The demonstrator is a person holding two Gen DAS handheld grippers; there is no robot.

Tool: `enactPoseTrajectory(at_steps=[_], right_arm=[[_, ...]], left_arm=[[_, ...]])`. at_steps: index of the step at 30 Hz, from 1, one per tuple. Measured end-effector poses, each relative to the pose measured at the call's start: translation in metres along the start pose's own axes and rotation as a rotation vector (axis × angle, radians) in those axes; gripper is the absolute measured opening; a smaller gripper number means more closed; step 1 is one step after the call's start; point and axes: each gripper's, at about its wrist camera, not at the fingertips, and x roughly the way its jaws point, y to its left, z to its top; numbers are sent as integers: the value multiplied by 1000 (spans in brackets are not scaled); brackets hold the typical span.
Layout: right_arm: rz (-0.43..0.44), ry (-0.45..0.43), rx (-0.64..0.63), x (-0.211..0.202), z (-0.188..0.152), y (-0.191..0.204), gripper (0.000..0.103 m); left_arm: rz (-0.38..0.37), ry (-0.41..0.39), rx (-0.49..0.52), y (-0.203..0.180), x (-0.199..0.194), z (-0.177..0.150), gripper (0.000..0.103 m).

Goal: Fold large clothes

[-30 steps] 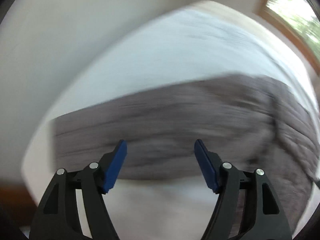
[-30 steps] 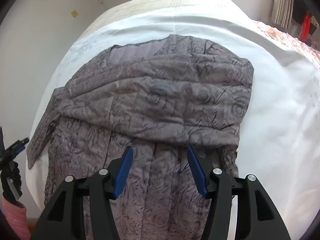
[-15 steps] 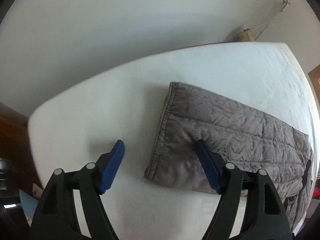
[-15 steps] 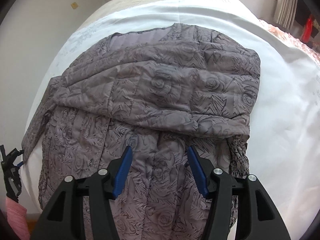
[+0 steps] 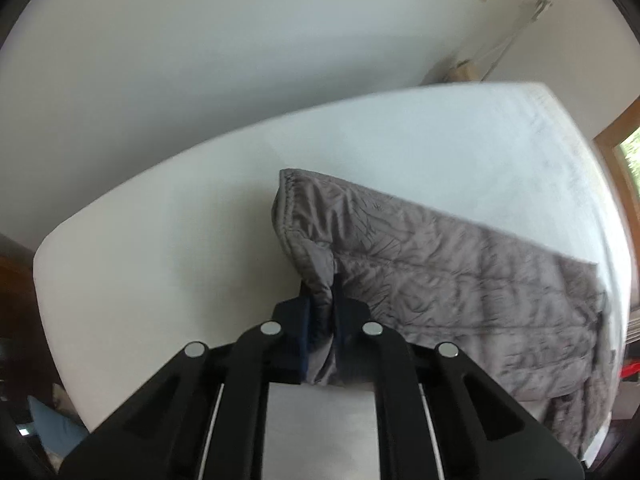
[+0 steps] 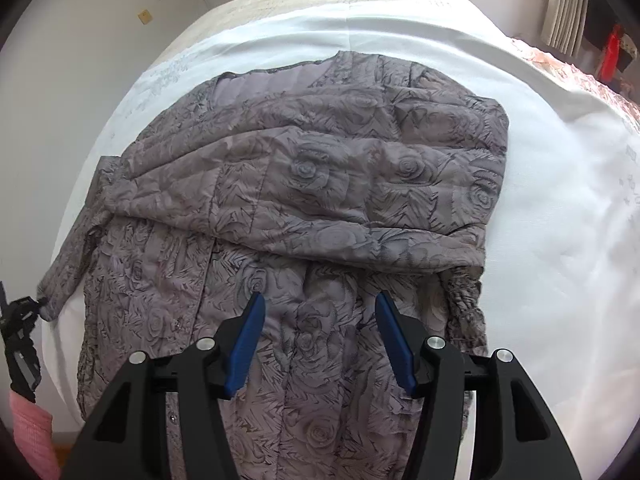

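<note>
A grey quilted jacket (image 6: 304, 184) with a rose pattern lies spread on a white bed (image 6: 560, 208), one sleeve folded across its chest. My left gripper (image 5: 322, 312) is shut on the cuff end of the other sleeve (image 5: 440, 276), which stretches away to the right in the left wrist view. That gripper also shows at the far left edge of the right wrist view (image 6: 24, 308), at the sleeve's tip. My right gripper (image 6: 320, 320) is open and empty, hovering over the jacket's lower front.
The bed's left edge (image 5: 52, 304) runs close to a white wall (image 5: 200, 60). A pink cloth (image 6: 28, 428) shows at the lower left, a pink patterned cover (image 6: 592, 80) at the bed's far right, and a window frame (image 5: 616, 168) beyond.
My left gripper has closed on the sleeve cuff, which lay between its open fingers half a second ago. The right gripper has stayed open over the jacket, shifting only slightly.
</note>
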Motion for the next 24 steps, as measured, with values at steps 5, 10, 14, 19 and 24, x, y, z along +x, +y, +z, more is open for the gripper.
enactPoseTrajectory(at_steps=[5, 10, 14, 19, 24], right_arm=[[0, -18, 14, -9, -2, -9, 57], [8, -17, 29, -9, -5, -14, 57], [13, -17, 38, -8, -7, -18, 57], [19, -22, 56, -7, -8, -25, 57], [22, -21, 57, -6, -11, -27, 57]], left_arm=[[-121, -124, 54, -48, -52, 4, 5], [-269, -181, 189, -123, -99, -9, 5], [-384, -187, 327, -196, -122, -29, 5], [-522, -122, 500, -298, -124, -75, 5], [-598, -52, 641, -371, -114, -126, 5]])
